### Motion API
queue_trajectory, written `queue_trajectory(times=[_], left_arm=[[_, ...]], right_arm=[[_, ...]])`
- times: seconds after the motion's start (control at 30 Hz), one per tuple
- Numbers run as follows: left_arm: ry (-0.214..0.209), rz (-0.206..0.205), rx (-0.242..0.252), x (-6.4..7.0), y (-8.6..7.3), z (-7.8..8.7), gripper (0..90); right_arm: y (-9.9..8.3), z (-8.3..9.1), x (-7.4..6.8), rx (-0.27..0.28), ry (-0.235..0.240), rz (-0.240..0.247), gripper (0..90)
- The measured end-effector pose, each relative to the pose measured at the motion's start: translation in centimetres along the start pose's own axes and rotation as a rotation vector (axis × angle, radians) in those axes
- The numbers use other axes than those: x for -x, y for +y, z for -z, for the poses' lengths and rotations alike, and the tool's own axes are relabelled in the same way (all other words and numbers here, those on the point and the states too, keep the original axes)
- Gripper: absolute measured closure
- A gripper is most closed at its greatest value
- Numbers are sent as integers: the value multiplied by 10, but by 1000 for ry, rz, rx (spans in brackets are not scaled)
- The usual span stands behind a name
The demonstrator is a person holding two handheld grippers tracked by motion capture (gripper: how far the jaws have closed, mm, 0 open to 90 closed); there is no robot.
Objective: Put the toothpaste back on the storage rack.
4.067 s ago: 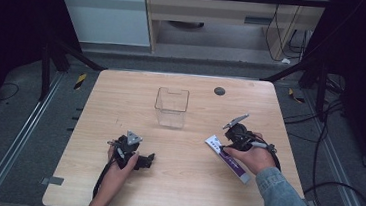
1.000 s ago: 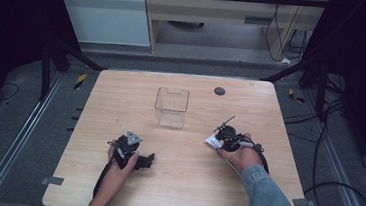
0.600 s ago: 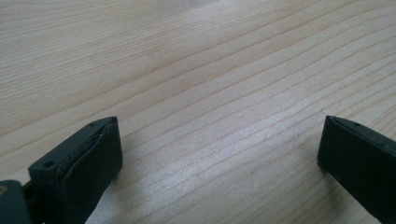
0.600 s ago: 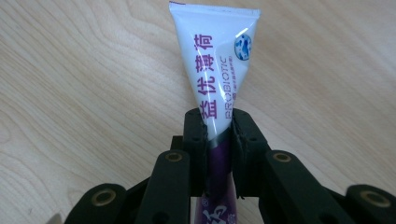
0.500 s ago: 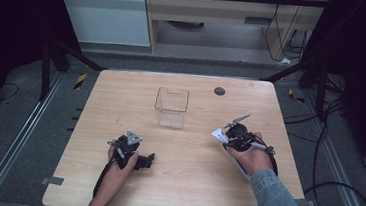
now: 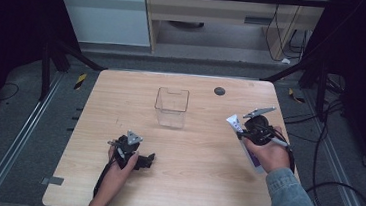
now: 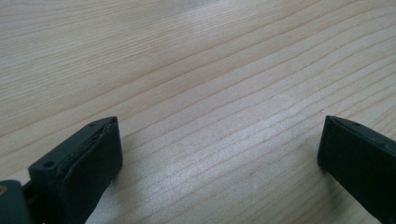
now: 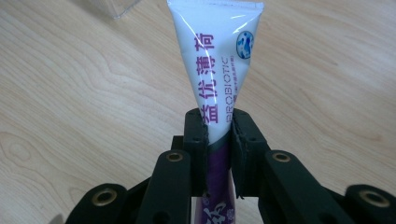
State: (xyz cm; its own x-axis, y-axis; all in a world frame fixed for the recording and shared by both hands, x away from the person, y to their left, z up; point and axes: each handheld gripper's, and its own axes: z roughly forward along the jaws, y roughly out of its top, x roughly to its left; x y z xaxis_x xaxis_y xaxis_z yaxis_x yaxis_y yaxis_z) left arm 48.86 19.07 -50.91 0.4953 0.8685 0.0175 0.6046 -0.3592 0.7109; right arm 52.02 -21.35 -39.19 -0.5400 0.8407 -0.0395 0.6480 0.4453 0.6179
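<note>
White-purple tube [image 8: 215,93] pinched mid-body in my right gripper [image 6: 247,130], right of the clear bin [image 6: 171,107]. I'd keep it level, carry over bin rim. Left gripper [image 6: 127,151] spread, idle.

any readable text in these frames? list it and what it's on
"益优薄荷" in purple characters, running along the white part of the tube held in the right gripper.
"PROBIOTIC" in small grey capitals beside those characters, on the same tube.
White characters on the tube's purple part, between the jaws: mostly hidden, unreadable.
Finer print next to "PROBIOTIC" and the round blue emblem: too small to read.
Print on the tube in the high view: blurred.
</note>
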Motion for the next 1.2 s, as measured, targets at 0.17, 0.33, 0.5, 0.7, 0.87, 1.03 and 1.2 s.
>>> queue_trajectory(times=[0.17,0.33,0.5,0.7,0.87,1.03,1.2], left_arm=[[0,0,0,0,0,0,0],[-1,-1,2,0,0,0,0],[-1,-1,2,0,0,0,0],[-1,-2,2,0,0,0,0],[-1,-1,2,0,0,0,0],[-2,-2,2,0,0,0,0],[-4,-4,2,0,0,0,0]], right_arm=[[2,4,1,35,-5,-2,781],[6,7,2,70,-3,-12,781],[12,11,2,108,-1,-23,781],[19,11,1,197,11,-42,781],[26,7,-3,267,7,-57,781],[33,0,-9,309,13,-73,781],[49,-7,-17,326,32,-43,780]])
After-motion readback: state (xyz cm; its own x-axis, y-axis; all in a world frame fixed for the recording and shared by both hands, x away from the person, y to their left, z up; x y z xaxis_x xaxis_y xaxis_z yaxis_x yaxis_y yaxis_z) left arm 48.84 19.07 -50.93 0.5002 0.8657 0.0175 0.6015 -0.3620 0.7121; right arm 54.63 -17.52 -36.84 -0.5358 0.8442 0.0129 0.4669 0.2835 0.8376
